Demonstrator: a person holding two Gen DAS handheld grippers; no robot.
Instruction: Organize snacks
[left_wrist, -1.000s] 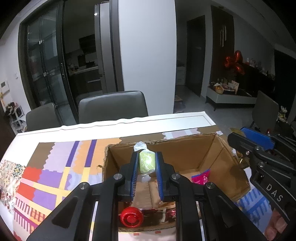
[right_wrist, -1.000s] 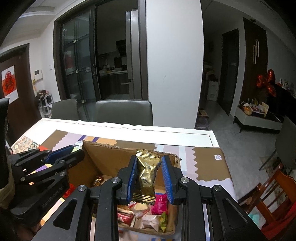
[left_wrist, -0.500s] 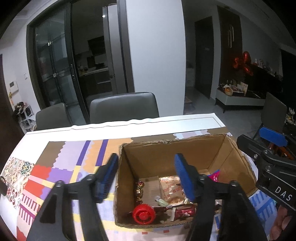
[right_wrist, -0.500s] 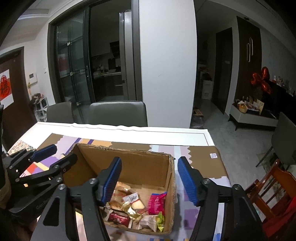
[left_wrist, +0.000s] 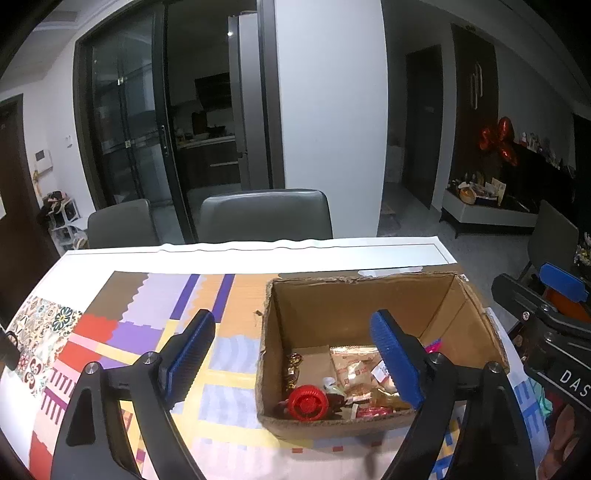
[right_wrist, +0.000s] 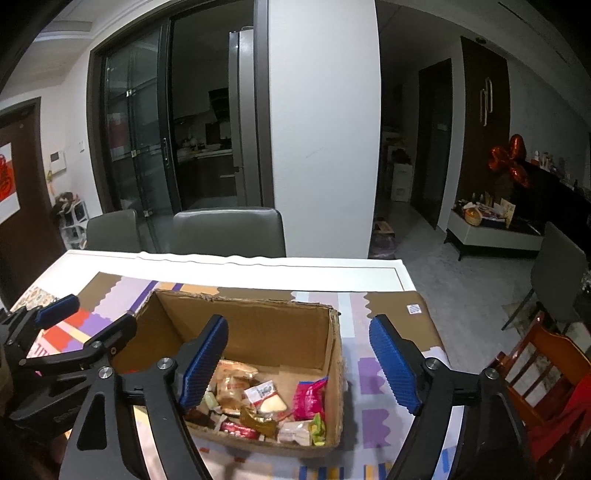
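Note:
An open cardboard box (left_wrist: 369, 299) stands on the patterned tablecloth; it also shows in the right wrist view (right_wrist: 258, 328). Inside lie several wrapped snacks: a red round one (left_wrist: 307, 403), a gold wrapper (right_wrist: 258, 421), a pink packet (right_wrist: 308, 395) and a green-white sweet (right_wrist: 317, 430). My left gripper (left_wrist: 291, 354) is open and empty, above the box's near left corner. My right gripper (right_wrist: 299, 363) is open and empty, above the box's near right side. Each gripper shows at the edge of the other's view.
The tablecloth (left_wrist: 147, 317) covers a white table (right_wrist: 258, 264). Two grey chairs (left_wrist: 264, 216) stand behind the far edge. A wooden chair (right_wrist: 535, 365) stands at the right, off the table.
Both grippers opened: the left let go of a green-white sweet, the right of a gold packet. Both snacks now lie in the box. Both grippers have pulled back and up.

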